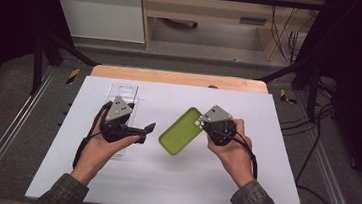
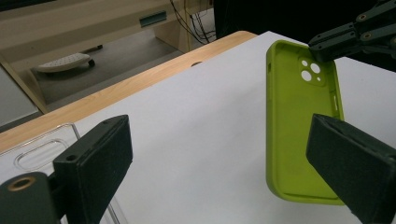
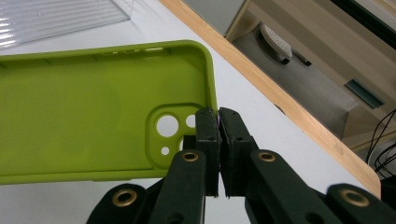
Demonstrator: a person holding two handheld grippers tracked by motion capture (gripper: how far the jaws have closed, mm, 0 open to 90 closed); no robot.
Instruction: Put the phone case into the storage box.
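We had the green phone case [image 1: 181, 130] pinched by the right gripper [image 1: 206, 124], jaws closed tight on the case wall at the camera-cutout corner; in the right gripper view that thin edge [image 3: 212, 100] sat squeezed between the two black pads, with hardly a gap. The case hung near the middle of the high view, lifted off the white table [image 1: 171, 181] as far as we could judge, its open inner side turned toward the left gripper.

The left gripper [image 1: 147, 130] stood wide open and held nothing. In the left gripper view its two pads framed the lower part of the frame, and the case [image 2: 292, 135] stood just inside the right-hand pad, not yet touched.

We read the step as a handover or a two-handed grip, caught midway: one end held, the other free. The next move called for bringing the open jaws over the case's free bottom end and closing gently on the wall, since soft silicone bends.

In the high view the long axis ran diagonally, camera holes at the upper right, plain end at the lower left. A clear case [image 1: 122, 94] lay flat at the upper left, beyond the left gripper.
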